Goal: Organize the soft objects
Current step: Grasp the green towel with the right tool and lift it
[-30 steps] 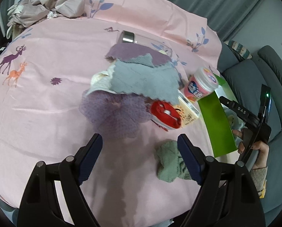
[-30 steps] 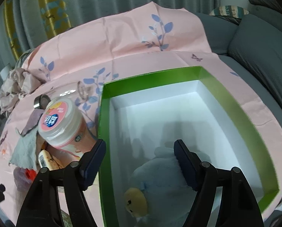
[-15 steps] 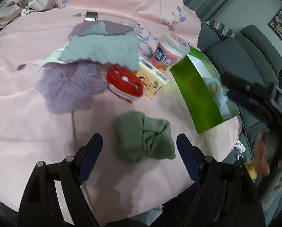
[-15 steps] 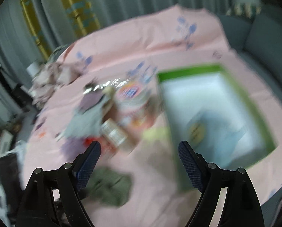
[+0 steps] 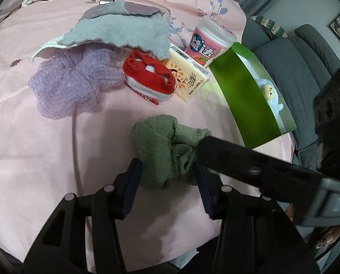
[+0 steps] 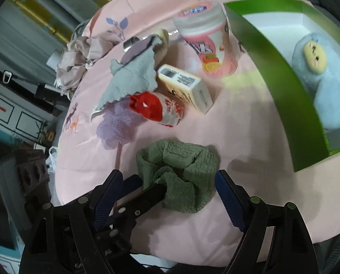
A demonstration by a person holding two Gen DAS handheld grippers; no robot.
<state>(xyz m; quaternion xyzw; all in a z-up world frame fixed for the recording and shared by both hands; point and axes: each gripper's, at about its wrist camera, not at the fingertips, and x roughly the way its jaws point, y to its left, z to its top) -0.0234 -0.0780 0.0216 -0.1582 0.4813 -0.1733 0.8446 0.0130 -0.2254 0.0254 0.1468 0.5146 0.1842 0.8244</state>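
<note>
Left wrist view, L to R. Upper left of frame: purple mesh pouf (image 5: 71,84), w/ a grey cloth (image 5: 117,32) draped above it. Centre-upper: red sock roll (image 5: 150,81), touching a yellow tissue pack (image 5: 189,80); pink canister (image 5: 209,43) just behind. Right: green box (image 5: 249,100), plush toy (image 5: 271,93) already inside.

Task's thing now = green towel (image 5: 170,150), crumpled, lower centre, just below the sock & well left of the box. Our left gripper (image 5: 168,171) straddles its near end: jaws have just been closing, the towel between them, and the pads look to be pressing the bunched cloth on both sides, so we read it as gripping the towel. Seating looks shallow, near edge only.

Right wrist view: our right gripper (image 6: 167,190) hangs wide open over the same towel (image 6: 179,173), nothing held; the left tool's finger pokes into the cloth at lower left of that frame.

Key relation: the towel's long axis runs roughly across the left jaws, box lies to the right of it in the left view. Left hand is nearer & already on it; we judge a lift then a carry rightward over the box wall.
</note>
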